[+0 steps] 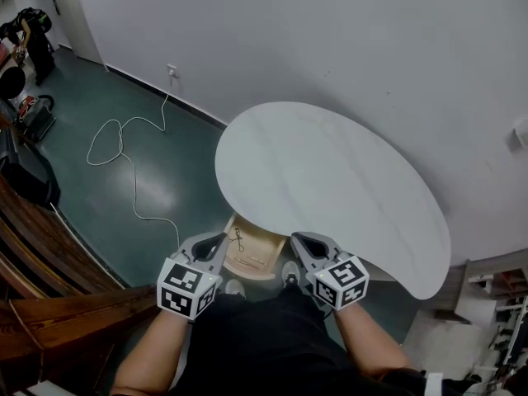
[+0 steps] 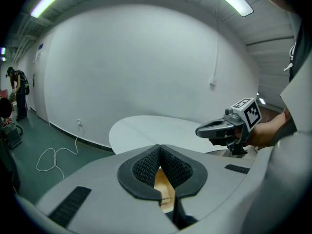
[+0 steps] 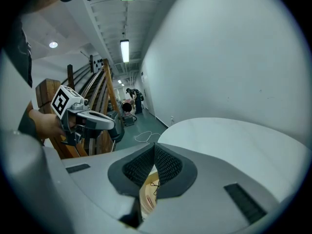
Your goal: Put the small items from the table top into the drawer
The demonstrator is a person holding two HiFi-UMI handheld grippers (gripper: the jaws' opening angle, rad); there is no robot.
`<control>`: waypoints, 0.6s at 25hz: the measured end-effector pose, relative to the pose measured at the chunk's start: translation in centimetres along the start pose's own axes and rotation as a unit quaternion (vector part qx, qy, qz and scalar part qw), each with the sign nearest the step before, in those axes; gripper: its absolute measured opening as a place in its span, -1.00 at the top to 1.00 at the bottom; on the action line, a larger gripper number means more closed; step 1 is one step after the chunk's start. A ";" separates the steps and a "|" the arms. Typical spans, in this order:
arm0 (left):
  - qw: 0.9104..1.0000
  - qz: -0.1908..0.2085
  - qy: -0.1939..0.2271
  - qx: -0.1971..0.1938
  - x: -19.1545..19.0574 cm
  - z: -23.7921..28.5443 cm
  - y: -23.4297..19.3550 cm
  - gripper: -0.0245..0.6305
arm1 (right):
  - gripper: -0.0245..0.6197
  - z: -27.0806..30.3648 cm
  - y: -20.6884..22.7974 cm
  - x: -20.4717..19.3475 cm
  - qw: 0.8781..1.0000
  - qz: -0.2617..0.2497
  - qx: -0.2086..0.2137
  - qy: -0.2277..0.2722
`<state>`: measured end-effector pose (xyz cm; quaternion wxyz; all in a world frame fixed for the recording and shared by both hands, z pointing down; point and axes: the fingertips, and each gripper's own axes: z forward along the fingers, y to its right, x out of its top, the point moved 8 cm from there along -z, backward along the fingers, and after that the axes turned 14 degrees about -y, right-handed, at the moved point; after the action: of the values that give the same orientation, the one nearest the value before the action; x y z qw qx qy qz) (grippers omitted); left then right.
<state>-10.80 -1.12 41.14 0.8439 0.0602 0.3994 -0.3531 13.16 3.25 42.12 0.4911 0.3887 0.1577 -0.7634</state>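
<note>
Closed tip to tip on left gripper [image 2: 159, 147], ribbed black pads touching, nothing clamped. Same on right gripper [image 3: 155, 146]: closed, empty. Held just left and just right of the drawer [image 1: 266, 244], tips near its front corners. Open, shallow, light wood. Inside the drawer: thin black looped wire piece [image 1: 239, 239] at its left side, small flat items [image 1: 257, 262] toward its front, too small to identify. Over the drawer's back end: white table top [image 1: 330, 180], smooth, rounded outline.
</note>
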 end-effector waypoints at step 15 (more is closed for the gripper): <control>1.000 0.002 -0.004 -0.003 0.2 0.3 0.3 0.88 | 0.90 0.1 0.0 -0.6 1.000 0.005 0.007 -0.010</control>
<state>-10.34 -1.09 41.18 0.8466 0.0571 0.3968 -0.3502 13.25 3.56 42.67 0.4933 0.3854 0.1453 -0.7662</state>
